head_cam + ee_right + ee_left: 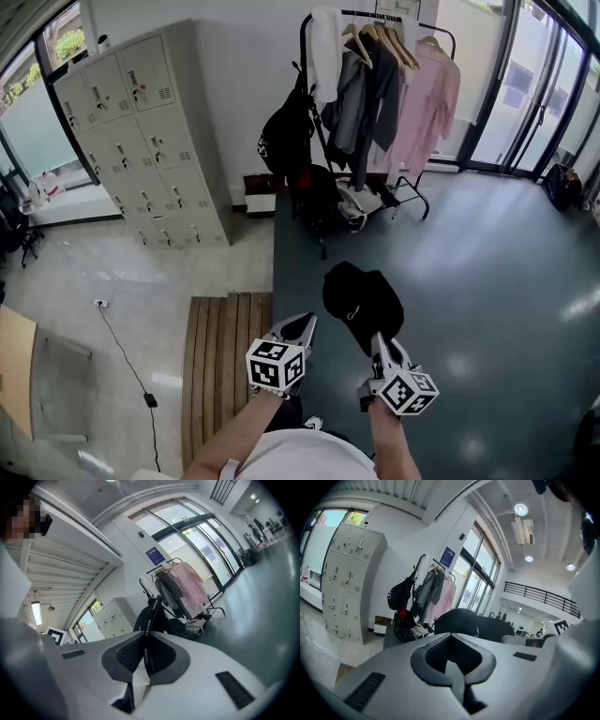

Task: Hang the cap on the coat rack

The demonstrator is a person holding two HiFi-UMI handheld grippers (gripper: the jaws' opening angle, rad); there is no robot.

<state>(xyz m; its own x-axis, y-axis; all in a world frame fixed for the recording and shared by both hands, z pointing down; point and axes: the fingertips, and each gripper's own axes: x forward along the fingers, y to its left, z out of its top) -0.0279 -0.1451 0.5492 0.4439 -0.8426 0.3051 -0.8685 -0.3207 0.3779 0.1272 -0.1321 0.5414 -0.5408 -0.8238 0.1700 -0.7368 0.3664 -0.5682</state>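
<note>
Closest in, the left gripper (302,328) had its jaws pressed together with nothing between them, while the right gripper (379,341) was clamped on the edge of the black cap (362,294), which hung in the air just beyond its tips, above the dark floor (487,262). In the right gripper view a black band printed "FASHION" ran between the jaws. Well beyond the cap stood the coat rack (379,16) with hanging clothes (420,98), a black backpack (286,131) at its left end, and grey lockers (141,141) further left.
</note>
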